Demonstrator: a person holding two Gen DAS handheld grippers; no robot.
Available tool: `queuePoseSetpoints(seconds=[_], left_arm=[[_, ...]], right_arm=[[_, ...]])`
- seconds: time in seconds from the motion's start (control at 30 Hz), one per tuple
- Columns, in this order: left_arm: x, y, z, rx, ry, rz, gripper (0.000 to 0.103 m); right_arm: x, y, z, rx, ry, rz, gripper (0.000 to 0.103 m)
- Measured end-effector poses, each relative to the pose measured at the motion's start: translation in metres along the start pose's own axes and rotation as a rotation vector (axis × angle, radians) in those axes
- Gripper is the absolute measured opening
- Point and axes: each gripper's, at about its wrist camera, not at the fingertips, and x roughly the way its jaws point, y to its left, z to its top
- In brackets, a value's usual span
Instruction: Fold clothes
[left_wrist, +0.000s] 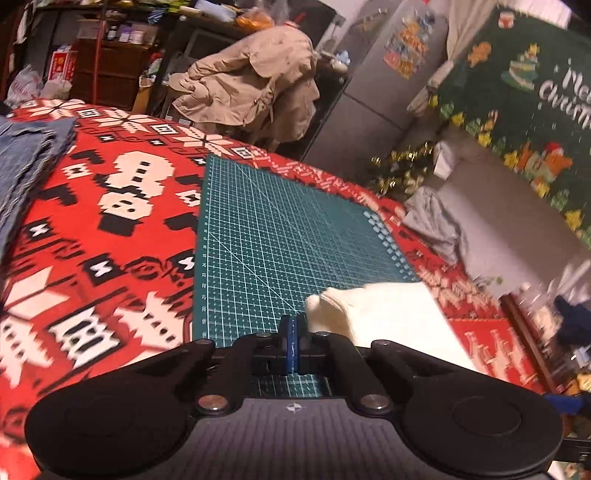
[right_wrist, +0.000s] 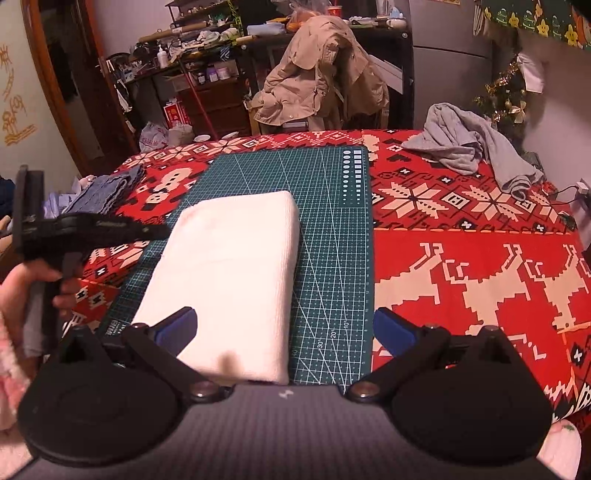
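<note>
Towel (right_wrist: 225, 280), white, folded thick, lies centre-left of frame on green mat (right_wrist: 332, 229). Soft, light, limp w/ some bulk; likely best taken at a near corner. Right gripper (right_wrist: 284, 328) spread wide, empty. Left gripper (left_wrist: 293, 345) pinched together on nothing, beside towel edge.

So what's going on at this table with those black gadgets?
A person is folding laundry with a handheld tool in each hand. A white cloth lies folded on the green mat. The left tool is shut with nothing in it, beside the cloth's edge. The right tool hangs open over the cloth's near end, not gripping it. A blue pile sits folded at the left; a grey garment waits crumpled at the far right.
</note>
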Motion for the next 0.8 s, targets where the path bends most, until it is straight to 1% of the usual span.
queuePoseSetpoints(seconds=[0.13, 0.17, 0.3, 0.47, 0.6, 0.73, 0.8], left_arm=[[0.012, -0.003, -0.002, 0.017, 0.005, -0.048, 0.000], [0.013, -0.004, -0.003, 0.029, -0.002, -0.041, 0.000], [0.015, 0.000, -0.004, 0.020, 0.002, -0.067, 0.000], [0.006, -0.006, -0.009, 0.045, 0.006, -0.081, 0.000], [0.001, -0.015, -0.015, 0.090, 0.011, -0.064, 0.000], [-0.002, -0.012, -0.021, 0.077, 0.024, -0.071, 0.000], [-0.005, -0.015, -0.024, 0.087, 0.029, -0.069, 0.000]], right_arm=[[0.007, 0.002, 0.005, 0.001, 0.011, -0.018, 0.102], [0.009, 0.002, 0.007, 0.004, 0.013, -0.018, 0.102], [0.020, 0.007, 0.014, 0.010, 0.022, -0.005, 0.102], [0.032, 0.024, 0.021, -0.021, 0.015, 0.028, 0.102], [0.044, 0.040, 0.028, -0.048, 0.019, 0.059, 0.102], [0.057, 0.052, 0.035, -0.040, 0.032, 0.096, 0.102], [0.061, 0.056, 0.038, -0.042, 0.026, 0.109, 0.102]])
